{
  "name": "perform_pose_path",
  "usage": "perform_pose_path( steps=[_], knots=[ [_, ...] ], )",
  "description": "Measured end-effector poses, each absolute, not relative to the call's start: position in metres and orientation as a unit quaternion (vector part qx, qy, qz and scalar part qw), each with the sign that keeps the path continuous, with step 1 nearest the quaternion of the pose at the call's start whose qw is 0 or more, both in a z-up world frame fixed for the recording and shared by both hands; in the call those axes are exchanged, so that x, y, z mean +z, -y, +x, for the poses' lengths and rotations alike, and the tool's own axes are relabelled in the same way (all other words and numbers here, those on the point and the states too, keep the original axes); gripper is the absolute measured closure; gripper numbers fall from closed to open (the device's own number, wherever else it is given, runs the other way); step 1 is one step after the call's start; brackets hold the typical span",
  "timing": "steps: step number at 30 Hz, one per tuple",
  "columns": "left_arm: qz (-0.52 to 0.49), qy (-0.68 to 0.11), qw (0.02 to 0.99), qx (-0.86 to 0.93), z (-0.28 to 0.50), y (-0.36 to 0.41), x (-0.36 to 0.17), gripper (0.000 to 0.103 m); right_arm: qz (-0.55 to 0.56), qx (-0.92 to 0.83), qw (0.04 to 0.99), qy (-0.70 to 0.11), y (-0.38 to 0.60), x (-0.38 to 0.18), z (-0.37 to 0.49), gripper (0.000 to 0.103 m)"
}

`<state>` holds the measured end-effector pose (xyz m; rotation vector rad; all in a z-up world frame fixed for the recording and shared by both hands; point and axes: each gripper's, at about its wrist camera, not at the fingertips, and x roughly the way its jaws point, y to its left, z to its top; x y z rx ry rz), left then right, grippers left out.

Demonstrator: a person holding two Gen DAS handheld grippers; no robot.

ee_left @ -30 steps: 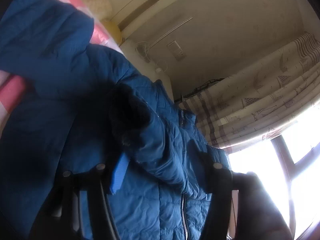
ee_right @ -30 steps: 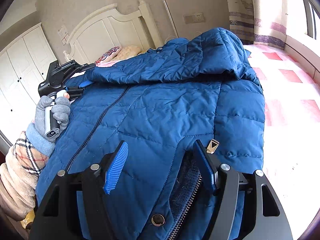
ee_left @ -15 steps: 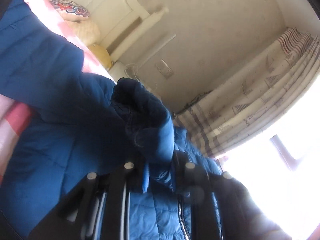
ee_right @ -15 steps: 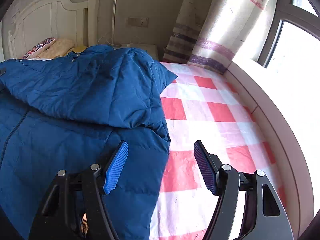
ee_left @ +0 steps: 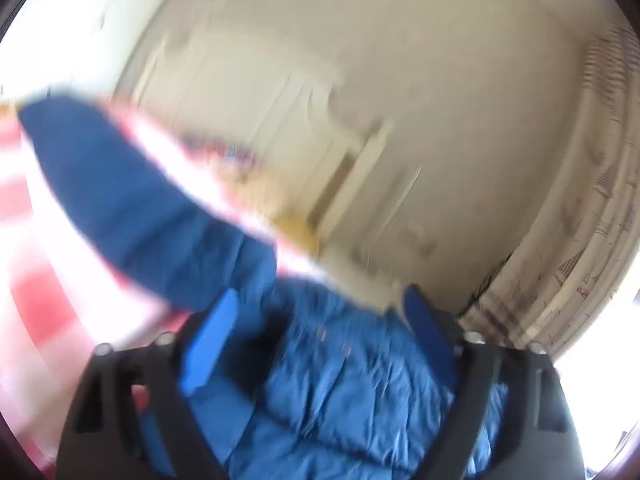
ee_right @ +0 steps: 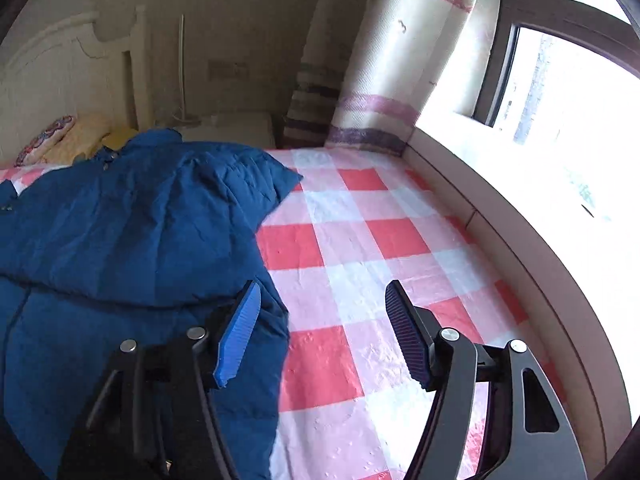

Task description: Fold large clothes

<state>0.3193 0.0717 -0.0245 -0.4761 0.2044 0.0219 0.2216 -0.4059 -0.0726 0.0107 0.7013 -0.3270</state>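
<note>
A large blue quilted jacket (ee_right: 120, 240) lies on a bed with a red and white checked sheet (ee_right: 360, 260). One sleeve is folded across its body. In the blurred left wrist view the jacket (ee_left: 340, 380) fills the lower middle and a sleeve (ee_left: 120, 200) stretches out to the upper left. My left gripper (ee_left: 320, 340) is open and empty just above the jacket. My right gripper (ee_right: 320, 336) is open and empty, over the jacket's right edge and the bare sheet.
A white headboard (ee_right: 60, 80) and pillows (ee_right: 60, 144) stand at the far end of the bed. A nightstand (ee_right: 236, 128) and striped curtain (ee_right: 380, 80) are beyond it. A bright window (ee_right: 560, 100) and ledge run along the right side.
My left gripper was shut on a fold of the jacket half a second ago; it has let go and opened, swinging fast. My right gripper has swung right, off the jacket toward the sheet.
</note>
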Motion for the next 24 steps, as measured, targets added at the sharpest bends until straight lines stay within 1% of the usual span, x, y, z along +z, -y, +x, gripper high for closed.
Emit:
perform_pose_path(
  steps=[1, 2, 3, 6, 7, 9, 11, 14, 18, 21, 22, 23, 24],
  knots=[
    [-0.216, -0.08, 0.973, -0.002, 0.313, -0.063, -0.02, 0.001, 0.001, -0.146, 0.932, -0.332, 0.397, -0.067, 0.225, 0.041],
    [-0.19, -0.082, 0.978, -0.021, 0.313, -0.05, -0.018, 0.001, -0.006, -0.125, 0.936, -0.328, 0.388, -0.063, 0.233, 0.041],
    [-0.171, -0.1, 0.979, -0.038, 0.323, -0.036, -0.015, 0.001, -0.012, -0.106, 0.938, -0.33, 0.379, -0.062, 0.242, 0.042],
    [-0.131, -0.209, 0.964, -0.096, 0.357, -0.003, -0.034, 0.002, -0.019, -0.051, 0.935, -0.35, 0.356, -0.068, 0.27, 0.042],
    [-0.12, -0.24, 0.958, -0.103, 0.365, 0.004, -0.041, 0.002, -0.016, -0.033, 0.927, -0.372, 0.352, -0.075, 0.28, 0.042],
    [-0.102, -0.308, 0.939, -0.114, 0.379, 0.015, -0.057, 0.002, -0.024, -0.032, 0.897, -0.441, 0.349, -0.101, 0.296, 0.043],
    [-0.109, -0.339, 0.927, -0.118, 0.388, 0.011, -0.071, 0.002, 0.009, -0.021, 0.891, -0.454, 0.357, -0.106, 0.296, 0.043],
    [-0.131, -0.353, 0.919, -0.12, 0.394, -0.001, -0.082, 0.002, 0.019, -0.019, 0.883, -0.469, 0.362, -0.093, 0.296, 0.044],
    [-0.116, -0.349, 0.923, -0.113, 0.389, -0.005, -0.088, 0.002, 0.027, -0.031, 0.916, -0.4, 0.369, -0.055, 0.31, 0.044],
    [-0.116, -0.348, 0.923, -0.112, 0.393, -0.005, -0.086, 0.002, 0.029, -0.031, 0.927, -0.373, 0.369, -0.047, 0.344, 0.046],
    [-0.123, -0.349, 0.922, -0.112, 0.393, -0.008, -0.085, 0.002, 0.016, -0.037, 0.925, -0.379, 0.366, -0.052, 0.358, 0.049],
    [-0.132, -0.35, 0.92, -0.114, 0.393, -0.011, -0.086, 0.002, 0.003, -0.042, 0.917, -0.397, 0.363, -0.062, 0.372, 0.049],
    [-0.139, -0.352, 0.919, -0.114, 0.394, -0.013, -0.087, 0.002, -0.008, -0.048, 0.903, -0.426, 0.361, -0.077, 0.385, 0.053]
  ],
)
